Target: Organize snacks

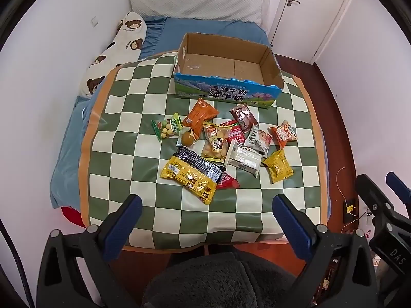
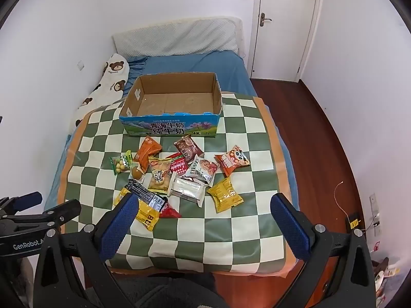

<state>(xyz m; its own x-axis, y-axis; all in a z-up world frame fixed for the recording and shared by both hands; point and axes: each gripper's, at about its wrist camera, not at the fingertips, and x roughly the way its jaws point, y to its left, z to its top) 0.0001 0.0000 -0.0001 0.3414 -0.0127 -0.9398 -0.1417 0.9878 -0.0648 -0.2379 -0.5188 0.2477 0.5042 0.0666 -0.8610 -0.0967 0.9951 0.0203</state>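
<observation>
An open cardboard milk box stands empty at the far side of a green-and-white checked cloth. Several snack packets lie loose in front of it: a big yellow-black bag, an orange packet, a white bar packet, a small yellow packet and a panda packet. My left gripper is open and empty above the cloth's near part. My right gripper is open and empty, its left finger over the yellow-black bag.
The cloth covers a board on a blue bed. A bear-print pillow lies along the left wall. Wooden floor and a white door are on the right. The other gripper shows at each view's side.
</observation>
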